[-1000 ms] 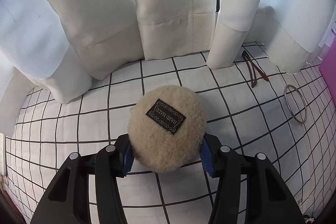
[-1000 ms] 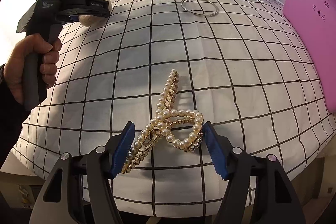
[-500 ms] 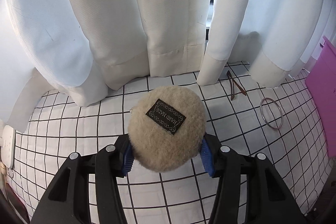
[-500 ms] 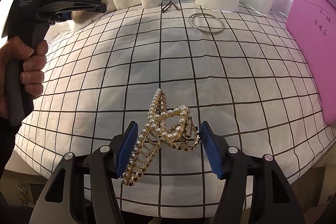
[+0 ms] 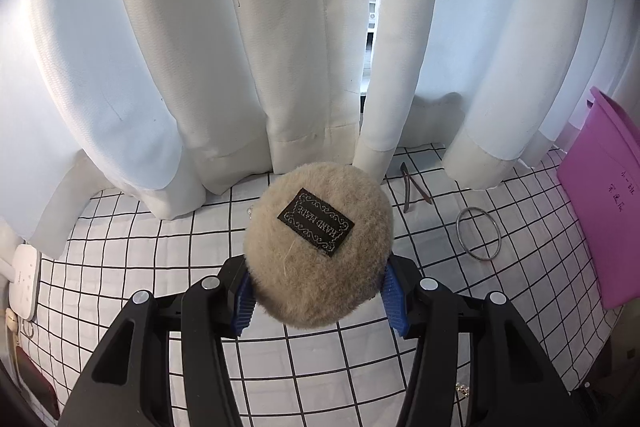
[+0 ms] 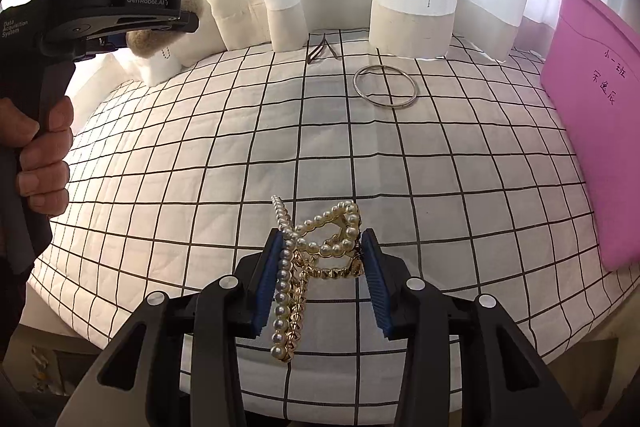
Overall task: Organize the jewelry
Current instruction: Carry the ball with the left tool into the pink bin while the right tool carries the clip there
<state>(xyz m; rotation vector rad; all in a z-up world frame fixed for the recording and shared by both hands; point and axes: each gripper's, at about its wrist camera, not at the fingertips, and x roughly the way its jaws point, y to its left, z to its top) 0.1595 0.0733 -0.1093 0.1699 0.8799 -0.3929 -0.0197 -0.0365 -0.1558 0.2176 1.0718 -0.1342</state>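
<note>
Pearl hair claw (image 6: 316,259) clenched in right gripper (image 6: 320,281), lifted above near tabletop (image 6: 400,167).
Fuzzy beige puff (image 5: 318,243) grasped by left gripper (image 5: 320,297); best kept level, squeezed gently, carried toward bangle (image 6: 386,87).

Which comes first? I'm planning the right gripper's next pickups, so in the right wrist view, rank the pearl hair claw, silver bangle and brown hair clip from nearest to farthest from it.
1. Pearl hair claw: between the right gripper's pads.
2. Silver bangle: far ahead, slightly right.
3. Brown hair clip: just beyond, by the curtain hem.
</note>
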